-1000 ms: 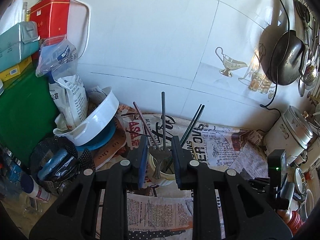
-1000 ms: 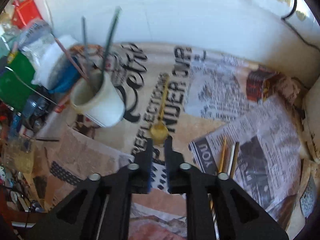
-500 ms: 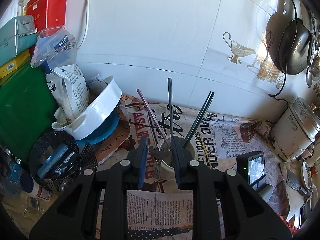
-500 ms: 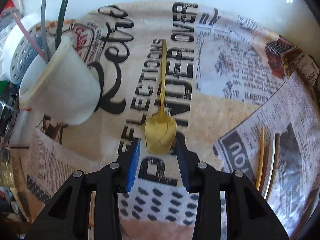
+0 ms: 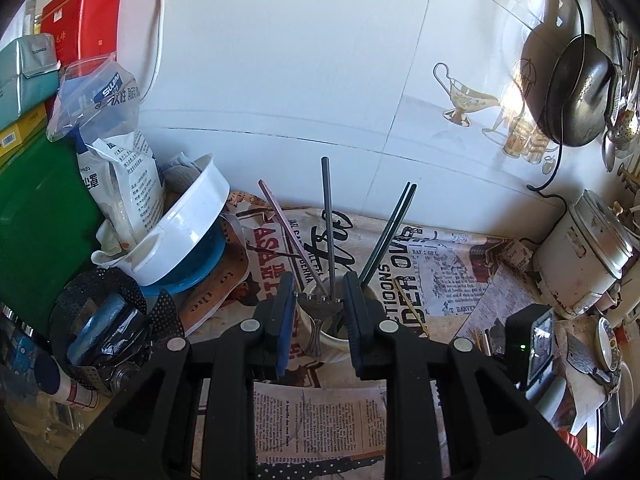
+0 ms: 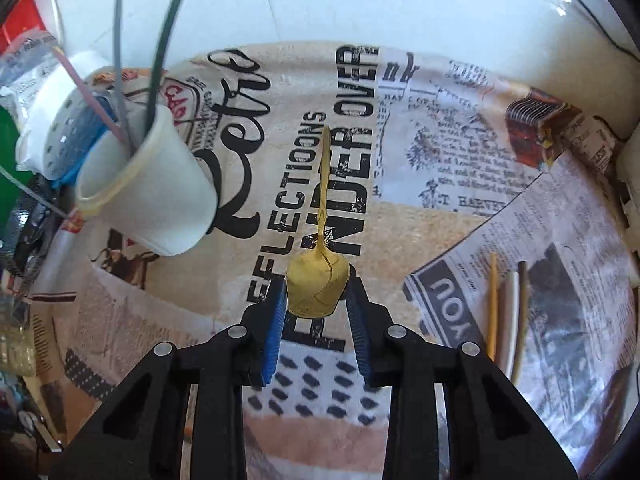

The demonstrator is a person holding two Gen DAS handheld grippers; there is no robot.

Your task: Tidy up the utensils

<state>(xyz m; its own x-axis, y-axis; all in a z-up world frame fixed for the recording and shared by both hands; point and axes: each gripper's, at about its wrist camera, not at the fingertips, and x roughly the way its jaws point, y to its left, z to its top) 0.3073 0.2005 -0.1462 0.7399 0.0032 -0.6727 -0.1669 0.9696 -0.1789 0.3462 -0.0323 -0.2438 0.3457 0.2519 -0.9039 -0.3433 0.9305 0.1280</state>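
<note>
Here the gold spoon (image 6: 317, 284) looks matte, its bowl creased.

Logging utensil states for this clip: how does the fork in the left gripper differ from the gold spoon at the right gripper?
The fork is silver metal; the gold spoon is yellow-gold.
The fork hangs handle-down over the white cup; the gold spoon points handle-forward along the printed cloth.
The fork is gripped at its tined head, the gold spoon at its bowl.
Shared: each sits between a gripper's blue-padded jaws.
</note>
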